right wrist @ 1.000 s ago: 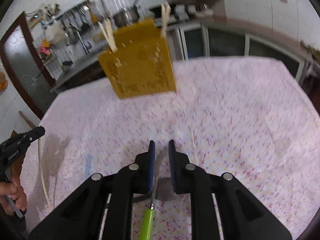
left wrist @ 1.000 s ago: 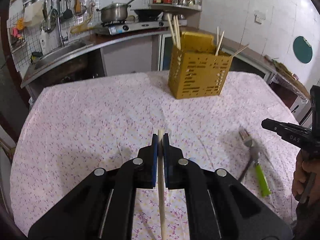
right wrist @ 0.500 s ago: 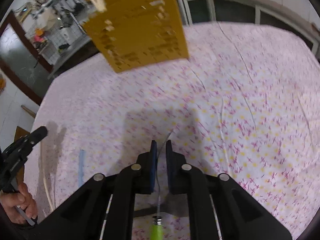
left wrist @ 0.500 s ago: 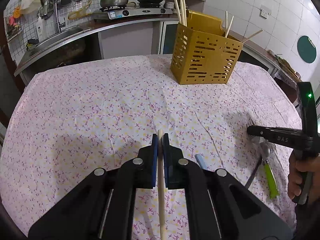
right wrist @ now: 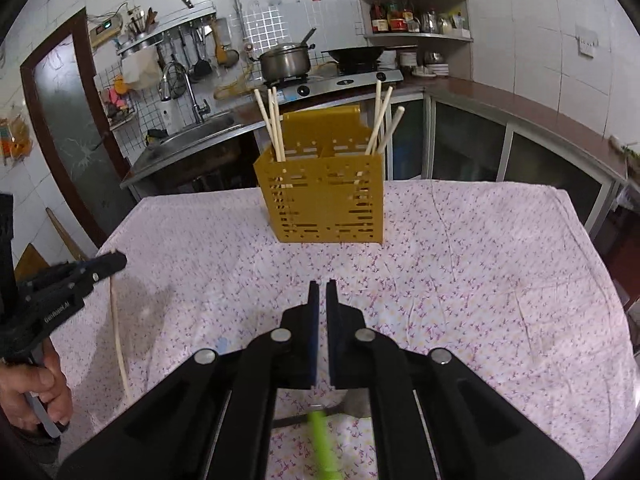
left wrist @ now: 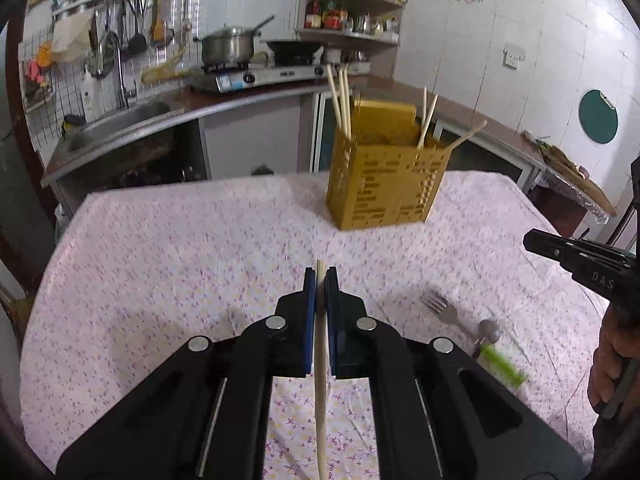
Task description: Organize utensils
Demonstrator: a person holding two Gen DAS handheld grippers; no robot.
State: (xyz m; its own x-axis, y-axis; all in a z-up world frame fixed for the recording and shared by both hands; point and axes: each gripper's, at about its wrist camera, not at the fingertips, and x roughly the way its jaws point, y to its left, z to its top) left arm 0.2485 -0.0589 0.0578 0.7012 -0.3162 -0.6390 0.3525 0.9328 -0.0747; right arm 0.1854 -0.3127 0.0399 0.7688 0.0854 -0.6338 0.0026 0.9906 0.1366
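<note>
One chopstick (left wrist: pixel 320 344) is pinched in the left gripper (left wrist: pixel 320 280) short of the yellow slotted caddy (left wrist: pixel 382 188); right gripper (right wrist: pixel 320 292) fingers nearly closed, apparently on a green-handled utensil (right wrist: pixel 324 440), grip unclear; risk: chopstick pivots and misses a compartment.
</note>
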